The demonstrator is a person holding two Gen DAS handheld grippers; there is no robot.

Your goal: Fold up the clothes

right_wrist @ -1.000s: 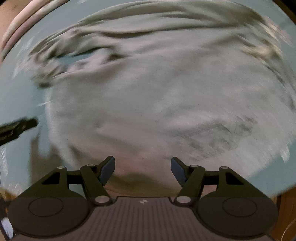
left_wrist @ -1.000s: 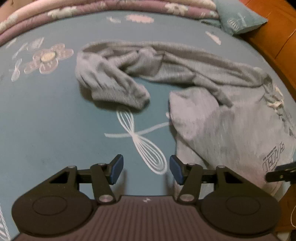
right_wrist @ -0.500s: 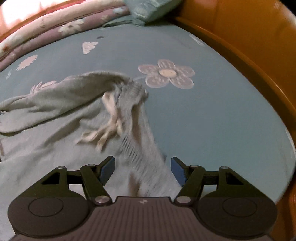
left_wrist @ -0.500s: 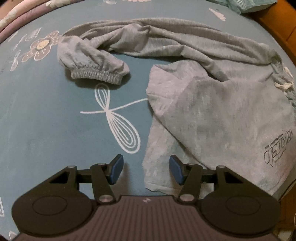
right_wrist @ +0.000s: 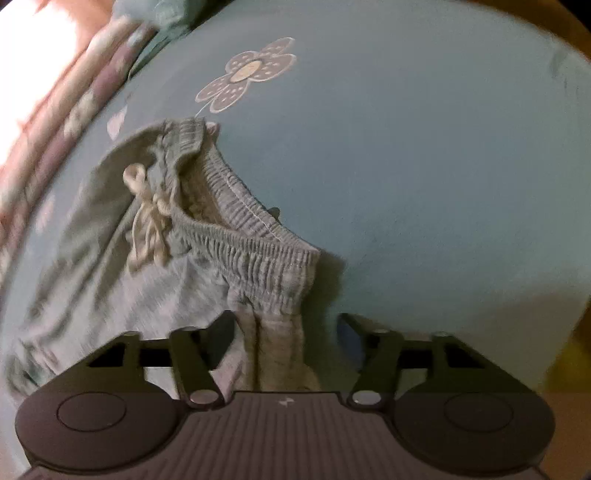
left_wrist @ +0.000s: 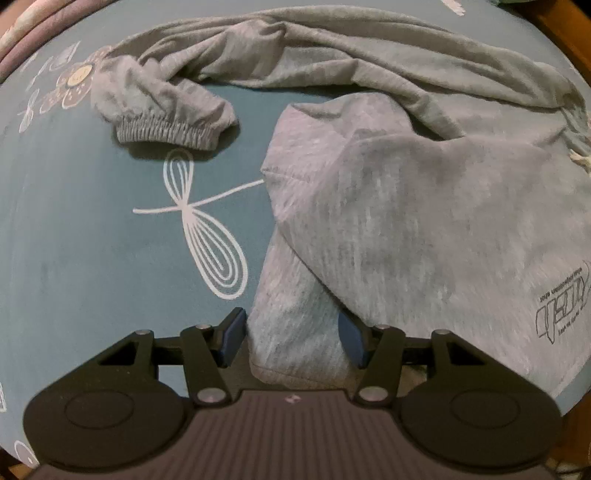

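Grey sweatpants (left_wrist: 406, 221) lie crumpled on a teal bedsheet (left_wrist: 92, 240). One leg curls away to an elastic cuff (left_wrist: 170, 129). A small print (left_wrist: 565, 310) shows near the right edge. My left gripper (left_wrist: 291, 341) points steeply down, jaws apart, straddling the near leg end without pinching it. In the right wrist view, the ribbed waistband (right_wrist: 258, 251) and its cream drawstring bow (right_wrist: 147, 221) lie ahead. My right gripper (right_wrist: 286, 332) is closing around the waistband's near corner. The cloth hides its left pad, and a gap remains at the right pad.
A folded floral quilt (right_wrist: 74, 110) runs along the far side of the bed, with a teal pillow (right_wrist: 159, 14) beside it. A wooden bed frame (left_wrist: 569, 33) borders the mattress. Bare teal bedsheet (right_wrist: 424, 166) with a flower print extends right of the waistband.
The left gripper slid right and lower, from bare sheet to straddling the leg end. The right gripper swung off the pants' body to the waistband corner, rolled, and narrowed its jaws.
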